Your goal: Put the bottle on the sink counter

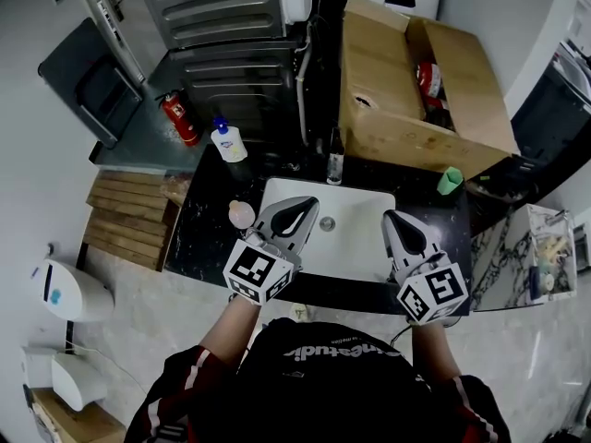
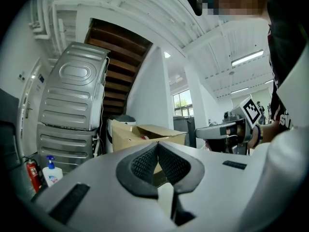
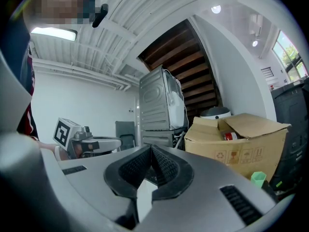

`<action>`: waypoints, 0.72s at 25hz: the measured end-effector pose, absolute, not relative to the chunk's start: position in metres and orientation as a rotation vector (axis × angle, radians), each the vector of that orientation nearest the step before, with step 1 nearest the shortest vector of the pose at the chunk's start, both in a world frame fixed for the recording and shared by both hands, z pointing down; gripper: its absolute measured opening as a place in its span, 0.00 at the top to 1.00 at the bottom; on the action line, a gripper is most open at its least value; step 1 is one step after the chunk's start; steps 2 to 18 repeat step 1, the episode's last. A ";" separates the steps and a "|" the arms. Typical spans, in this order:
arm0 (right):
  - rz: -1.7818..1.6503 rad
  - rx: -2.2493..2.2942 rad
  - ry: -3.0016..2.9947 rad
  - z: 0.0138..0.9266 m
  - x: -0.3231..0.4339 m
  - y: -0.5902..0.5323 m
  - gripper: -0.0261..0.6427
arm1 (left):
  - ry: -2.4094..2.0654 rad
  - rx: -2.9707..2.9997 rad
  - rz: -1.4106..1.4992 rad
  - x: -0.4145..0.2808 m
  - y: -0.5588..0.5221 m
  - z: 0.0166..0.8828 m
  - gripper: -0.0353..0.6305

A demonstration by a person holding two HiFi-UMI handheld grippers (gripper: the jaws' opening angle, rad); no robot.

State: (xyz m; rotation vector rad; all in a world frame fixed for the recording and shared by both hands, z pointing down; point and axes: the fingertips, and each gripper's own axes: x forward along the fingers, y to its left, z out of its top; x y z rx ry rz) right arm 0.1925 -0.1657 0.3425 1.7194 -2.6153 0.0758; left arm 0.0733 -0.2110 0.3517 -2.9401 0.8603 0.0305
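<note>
Cardboard box [image 1: 406, 141] behind sink [image 1: 355, 224] holds red can [image 1: 428, 78]

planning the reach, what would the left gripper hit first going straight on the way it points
Probably the cardboard box beyond the sink: the left gripper lines up with it. The dark bottle sits near that line; depth is unclear.

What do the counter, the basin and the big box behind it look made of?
Counter: dark polished stone, perhaps marble, going by pale veins and sheen. Basin: smooth glossy white, probably ceramic. Box: matte brown cardboard, with folded flaps and printed handling symbols.
</note>
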 end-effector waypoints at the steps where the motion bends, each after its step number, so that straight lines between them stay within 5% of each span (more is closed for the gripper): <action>1: 0.075 1.720 -2.614 0.343 0.193 -0.166 0.90 | 0.859 -2.940 0.032 0.074 -0.211 0.351 0.92; 18: 0.075 1.720 -2.614 0.343 0.193 -0.166 0.90 | 0.859 -2.940 0.032 0.074 -0.211 0.351 0.92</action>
